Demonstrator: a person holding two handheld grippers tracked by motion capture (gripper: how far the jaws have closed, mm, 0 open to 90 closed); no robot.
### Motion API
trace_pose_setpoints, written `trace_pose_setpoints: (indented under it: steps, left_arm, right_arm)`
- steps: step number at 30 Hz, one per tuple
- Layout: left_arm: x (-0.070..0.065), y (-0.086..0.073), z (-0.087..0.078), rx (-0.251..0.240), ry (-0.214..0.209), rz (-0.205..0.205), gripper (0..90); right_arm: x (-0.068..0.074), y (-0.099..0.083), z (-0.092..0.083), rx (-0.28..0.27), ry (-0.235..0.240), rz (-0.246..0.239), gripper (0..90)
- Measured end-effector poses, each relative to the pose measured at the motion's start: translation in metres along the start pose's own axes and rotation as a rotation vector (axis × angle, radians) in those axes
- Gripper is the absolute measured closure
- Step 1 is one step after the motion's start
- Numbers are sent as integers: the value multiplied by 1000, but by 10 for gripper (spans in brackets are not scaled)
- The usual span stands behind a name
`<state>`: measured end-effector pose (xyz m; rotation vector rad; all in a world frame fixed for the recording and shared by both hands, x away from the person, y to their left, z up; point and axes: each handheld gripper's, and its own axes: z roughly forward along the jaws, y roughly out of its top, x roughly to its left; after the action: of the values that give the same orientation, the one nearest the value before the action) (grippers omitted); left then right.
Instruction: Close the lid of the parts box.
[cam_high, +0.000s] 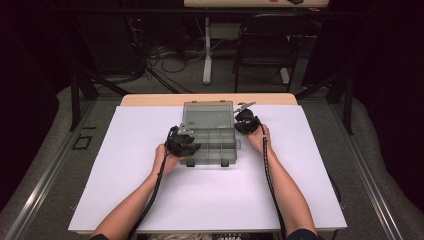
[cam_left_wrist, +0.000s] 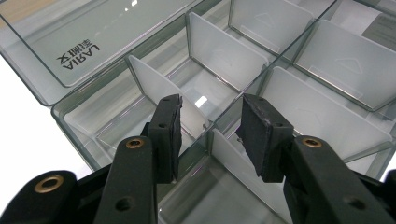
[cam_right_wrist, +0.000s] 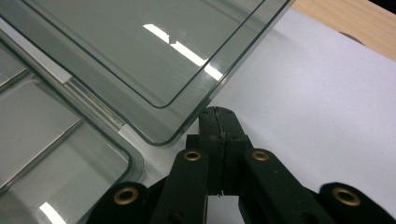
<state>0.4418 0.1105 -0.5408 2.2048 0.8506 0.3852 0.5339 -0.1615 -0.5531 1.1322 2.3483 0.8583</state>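
**Left gripper view: jaws straddle a divider in the open box**

Left gripper view shows the left gripper (cam_left_wrist: 212, 135) part open, its pads either side of a white divider (cam_left_wrist: 156, 91) inside the clear plastic box (cam_left_wrist: 74, 100), not pressing on anything. In the right gripper view the right gripper (cam_right_wrist: 217, 122) is fully closed and empty, its tip just beside the corner of the raised lid (cam_right_wrist: 140, 51). From the high view the box sits mid-table on the white sheet (cam_high: 150, 200), lid tipped back. A likely slip: the lid could fall forward onto the left gripper if the right tip loses it, or the light box could skid when a divider is pulled. Whether the right tip really touches the lid is hard to tell.
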Motion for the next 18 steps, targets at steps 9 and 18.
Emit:
trace_pose_setpoints:
  steps: [9, 18]
  left_arm:
    - [-1, 0, 0, -1, 4, -1, 590]
    - [-1, 0, 0, 1, 6, 2, 590]
  right_arm:
    - [0, 1, -1, -23, -17, -2, 900]
    - [-1, 4, -5, -54, -30, -1, 900]
